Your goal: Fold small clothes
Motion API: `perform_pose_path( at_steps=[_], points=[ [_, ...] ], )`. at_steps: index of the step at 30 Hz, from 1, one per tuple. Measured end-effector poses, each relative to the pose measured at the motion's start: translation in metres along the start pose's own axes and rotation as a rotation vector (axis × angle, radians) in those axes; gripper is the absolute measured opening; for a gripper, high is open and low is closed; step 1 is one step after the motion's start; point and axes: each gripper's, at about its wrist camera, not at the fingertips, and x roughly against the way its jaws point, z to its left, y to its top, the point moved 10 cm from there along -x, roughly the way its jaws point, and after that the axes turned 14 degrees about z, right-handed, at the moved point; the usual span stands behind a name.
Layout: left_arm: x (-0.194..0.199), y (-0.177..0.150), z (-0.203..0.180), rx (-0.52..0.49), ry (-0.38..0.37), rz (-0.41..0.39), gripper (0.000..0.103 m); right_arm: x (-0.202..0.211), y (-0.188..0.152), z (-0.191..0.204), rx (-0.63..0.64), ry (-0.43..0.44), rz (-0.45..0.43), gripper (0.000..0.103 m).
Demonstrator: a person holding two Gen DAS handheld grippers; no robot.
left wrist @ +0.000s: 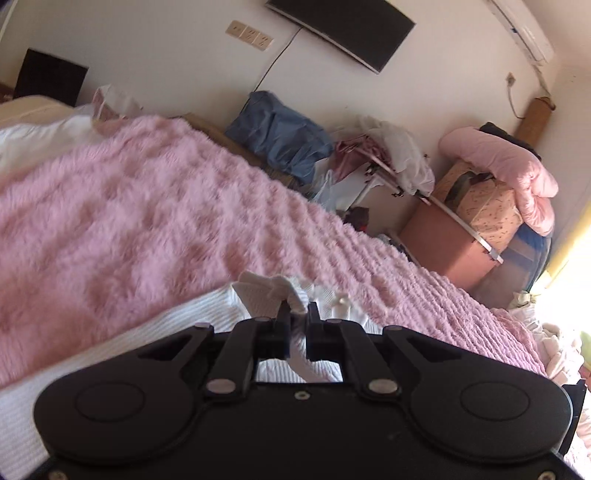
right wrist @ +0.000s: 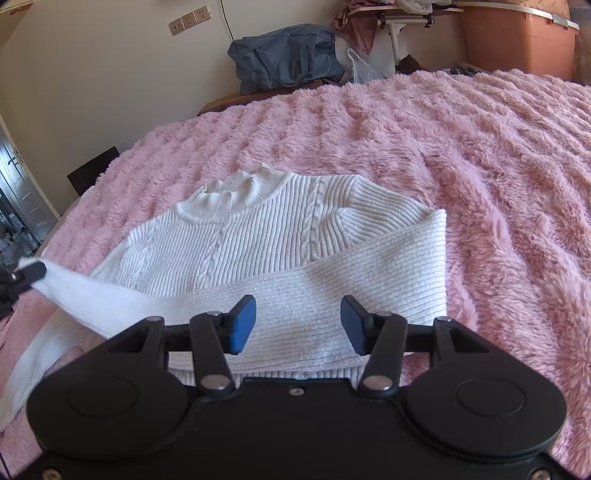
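Left gripper (right wrist: 31, 275), at the far left of the right wrist view, is clamped on the cuff of the white sweater's sleeve (right wrist: 92, 299), lifted clear of the pink blanket (right wrist: 461, 155). Centre: white sweater (right wrist: 258, 236) lies flat on the blanket-covered bed, other sleeve folded across its body. Right gripper (right wrist: 298, 323) hovers half open above that folded sleeve, gripping nothing.

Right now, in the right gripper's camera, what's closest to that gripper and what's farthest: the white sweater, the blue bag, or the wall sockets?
1. White sweater: right under the right gripper, on the pink blanket.
2. Blue bag: past the bed's far edge.
3. Wall sockets: up on the wall, top left.
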Motion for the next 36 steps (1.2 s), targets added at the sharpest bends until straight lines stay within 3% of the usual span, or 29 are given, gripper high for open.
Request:
perform_pose_path(
  at_steps=[4, 9, 12, 16, 19, 22, 26, 30, 33, 36],
  points=[
    [-0.008, 0.004, 0.018, 0.015, 0.028, 0.007, 0.004, -0.005, 0.001, -0.001, -0.023, 0.001, -0.002, 0.053],
    [-0.037, -0.046, 0.091, 0.134, 0.144, 0.129, 0.004, -0.013, -0.002, 0.003, -0.020, 0.000, 0.009, 0.053],
    [-0.046, -0.070, 0.110, 0.159, 0.150, 0.164, 0.005, -0.015, -0.003, 0.006, 0.006, -0.016, 0.003, 0.053],
    [-0.040, -0.069, 0.107, 0.171, 0.162, 0.157, 0.014, -0.015, 0.000, 0.004, 0.015, -0.045, -0.022, 0.056],
    [-0.010, -0.061, 0.095, 0.166, 0.205, 0.087, 0.040, -0.022, 0.000, -0.002, 0.001, -0.050, 0.004, 0.057],
    [0.009, -0.048, 0.077, 0.119, 0.206, 0.011, 0.043, -0.023, 0.000, -0.002, 0.002, -0.051, 0.007, 0.057],
    [-0.023, -0.043, 0.064, 0.069, 0.182, 0.091, 0.044, -0.019, -0.001, 0.005, 0.025, -0.060, -0.005, 0.057],
    [-0.060, -0.059, 0.081, 0.131, 0.205, 0.199, 0.044, -0.022, -0.003, 0.005, 0.030, -0.075, 0.017, 0.057],
    [-0.063, -0.063, 0.089, 0.165, 0.194, 0.194, 0.044, -0.029, -0.006, 0.000, 0.044, -0.105, 0.047, 0.057],
    [-0.036, -0.055, 0.079, 0.204, 0.131, 0.160, 0.044, -0.027, -0.005, 0.001, 0.034, -0.116, 0.058, 0.057]
  ],
)
